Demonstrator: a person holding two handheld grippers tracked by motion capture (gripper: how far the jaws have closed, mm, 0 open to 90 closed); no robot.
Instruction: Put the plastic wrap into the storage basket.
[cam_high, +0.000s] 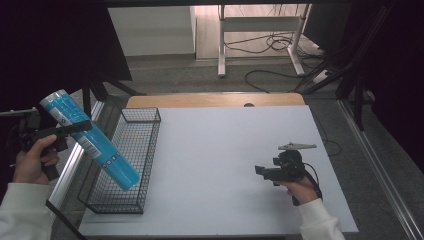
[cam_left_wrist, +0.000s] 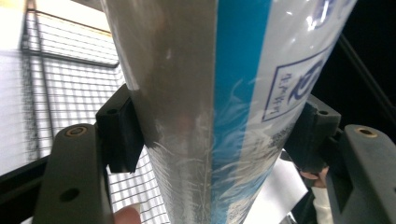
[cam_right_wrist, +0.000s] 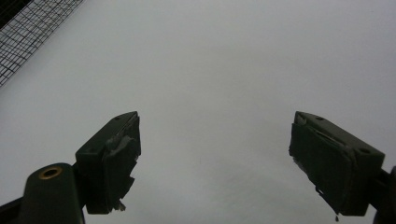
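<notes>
A long blue and silver foil tube (cam_high: 89, 140) hangs tilted at the table's left edge, its lower end over the black wire basket (cam_high: 145, 150). My left gripper (cam_high: 75, 129) is shut on the tube's upper part, held by a hand out past the table's left side. Close up, the tube (cam_left_wrist: 215, 112) stands between the two black pads (cam_left_wrist: 122, 130), which press on both its sides. My right gripper (cam_high: 261, 171) rests low over the white table (cam_high: 225, 145) at the right, open. Its jaws stand wide apart over bare table (cam_right_wrist: 215, 93), with nothing between them.
The wire basket (cam_right_wrist: 28, 32) runs along the table's left side, and its mesh (cam_left_wrist: 70, 93) lies behind the tube. A wooden strip (cam_high: 215, 100) edges the table's far side. Cables and a desk frame (cam_high: 260, 30) are on the floor beyond.
</notes>
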